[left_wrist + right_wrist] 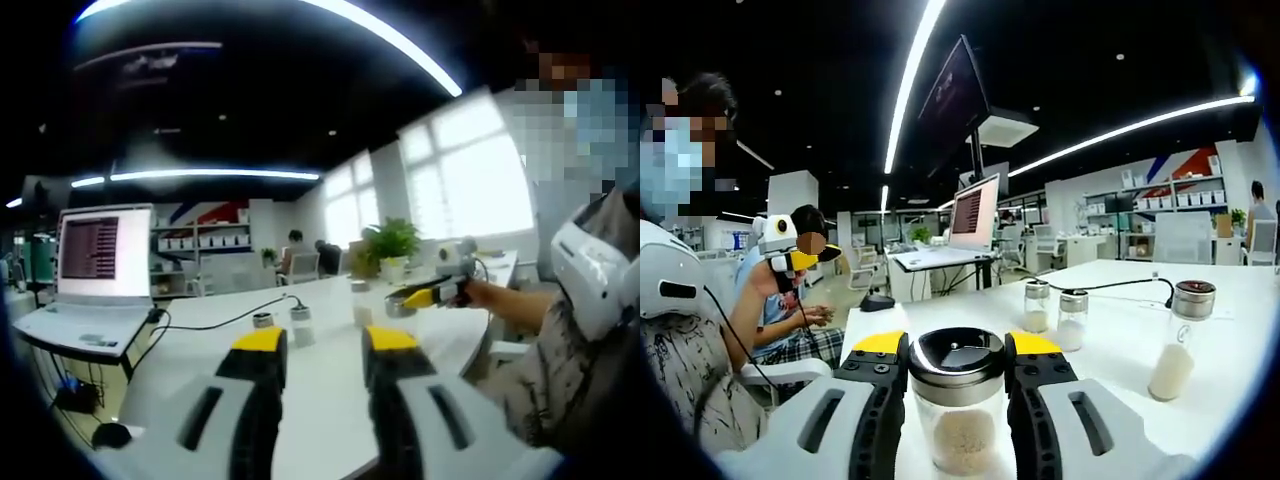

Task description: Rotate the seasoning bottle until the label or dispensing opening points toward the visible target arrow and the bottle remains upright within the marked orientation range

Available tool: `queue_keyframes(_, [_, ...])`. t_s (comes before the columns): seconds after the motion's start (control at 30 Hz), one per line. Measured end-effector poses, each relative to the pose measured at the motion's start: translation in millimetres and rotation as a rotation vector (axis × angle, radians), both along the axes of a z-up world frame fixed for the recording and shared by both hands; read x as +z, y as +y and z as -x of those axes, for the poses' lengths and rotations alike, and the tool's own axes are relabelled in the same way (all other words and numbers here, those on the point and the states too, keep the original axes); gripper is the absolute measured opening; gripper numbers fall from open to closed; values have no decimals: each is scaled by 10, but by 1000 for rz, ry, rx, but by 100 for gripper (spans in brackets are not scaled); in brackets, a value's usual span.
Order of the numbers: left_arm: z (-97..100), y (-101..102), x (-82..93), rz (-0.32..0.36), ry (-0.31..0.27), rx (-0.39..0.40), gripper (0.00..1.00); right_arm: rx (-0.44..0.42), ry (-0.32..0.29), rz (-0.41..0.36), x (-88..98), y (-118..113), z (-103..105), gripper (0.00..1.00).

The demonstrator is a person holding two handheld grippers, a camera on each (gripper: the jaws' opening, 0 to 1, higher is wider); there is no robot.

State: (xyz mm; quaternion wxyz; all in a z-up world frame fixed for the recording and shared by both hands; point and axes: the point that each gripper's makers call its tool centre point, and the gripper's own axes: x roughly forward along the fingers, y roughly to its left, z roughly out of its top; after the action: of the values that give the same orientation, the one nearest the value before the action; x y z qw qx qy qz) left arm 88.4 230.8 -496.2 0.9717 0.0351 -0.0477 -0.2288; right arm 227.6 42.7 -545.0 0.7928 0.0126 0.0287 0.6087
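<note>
A: Jaws first. What is held, and why that way?

B: The seasoning bottle (958, 405) is clamped between the yellow-tipped jaws of the right gripper (958, 352), taken at the shoulder just under the dark lid. It is kept upright, base low toward the bench (1120, 330). A grip on both sides of the body is judged to suit a turn about the upright axis without a spill. White grains are seen in the lower half.

A: And the left gripper (325, 342)?

B: Its jaws are parted with nothing between them, poised above the bench, probably kept free as a spare hand. In that view the right gripper is seen across the bench with the bottle in it.

A: Is a target arrow seen?

B: None can be made out, so the turn left to do cannot be judged.

A: Counts, outward from the jaws?

B: Four bottles are counted in the right gripper view: the held one, two small bottles (1056, 312) side by side further back, and a taller bottle (1180, 340) to one side. One laptop (974, 214) is raised on a stand, with one cable (1110, 286) trailing over the bench. One mouse (876, 302) lies near the edge.
</note>
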Motion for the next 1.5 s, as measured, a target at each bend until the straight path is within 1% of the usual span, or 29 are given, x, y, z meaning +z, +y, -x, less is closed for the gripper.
queue_keyframes(0.33, [-7, 11, -9, 4, 3, 1, 31, 128, 17, -19, -9, 6, 43, 37])
queue_keyframes(0.43, [-2, 8, -3, 5, 1, 0, 31, 169, 34, -27, -12, 6, 56, 37])
queue_keyframes(0.6, [-10, 21, -7, 7, 2, 1, 31, 208, 46, -33, -17, -7, 71, 37])
queue_keyframes(0.8, [-20, 9, -20, 5, 5, -1, 31, 287, 83, -43, -27, 6, 97, 38])
queue_keyframes(1.07, [-32, -2, -31, 6, 9, -5, 31, 328, 115, -67, -47, -1, 132, 38])
queue_keyframes(1.17, [-29, 11, -27, 6, 4, 0, 31, 354, 141, -78, -55, -12, 141, 39])
queue_keyframes(1.23, [-19, 22, -23, 10, 3, 4, 31, 352, 146, -80, -54, -8, 149, 39])
queue_keyframes(1.37, [-4, 21, 0, 10, -3, 5, 31, 340, 134, -82, -63, -8, 158, 40])
queue_keyframes(1.4, [-4, 13, 2, 9, -4, 3, 31, 339, 143, -47, -130, -10, 168, 41])
queue_keyframes(1.43, [-6, 3, 0, 8, -4, 2, 31, 302, 106, 18, -233, -13, 125, 47])
queue_keyframes(1.47, [-11, -5, -8, 7, -1, 0, 31, 266, 50, 54, -281, -3, 86, 55])
queue_keyframes(1.5, [-18, -10, -17, 6, 1, -1, 31, 268, 47, 43, -266, 12, 126, 68])
